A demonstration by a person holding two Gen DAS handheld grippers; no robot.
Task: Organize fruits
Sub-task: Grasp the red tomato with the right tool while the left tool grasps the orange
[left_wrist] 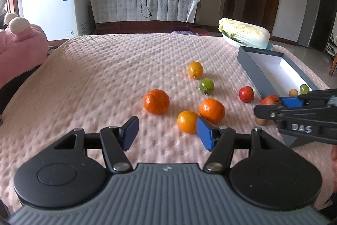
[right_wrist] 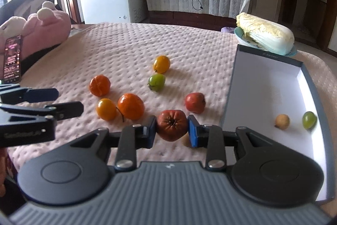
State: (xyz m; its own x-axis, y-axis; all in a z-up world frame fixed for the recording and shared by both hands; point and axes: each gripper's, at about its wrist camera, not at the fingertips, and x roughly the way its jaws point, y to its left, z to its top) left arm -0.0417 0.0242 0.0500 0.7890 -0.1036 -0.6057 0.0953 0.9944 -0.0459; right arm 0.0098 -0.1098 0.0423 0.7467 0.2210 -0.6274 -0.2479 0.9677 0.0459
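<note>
Jaws of right gripper [right_wrist: 172,128] clamped on wrinkled red fruit [right_wrist: 172,124] beside grey box [right_wrist: 316,90]; left gripper [left_wrist: 167,133] jaws apart, empty. Box holds green grape [right_wrist: 309,119], small brown fruit [right_wrist: 282,121]. "DAS" on right gripper.

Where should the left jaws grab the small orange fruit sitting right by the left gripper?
Grip the small orange fruit across its round middle, coming from above and the near side. A tangerine crowds its far right, so set the open left gripper jaws left and right of it.

The right gripper [right_wrist: 171,128] clamps a wrinkled red fruit [right_wrist: 171,124] in its jaws beside the box [right_wrist: 311,85]
</note>
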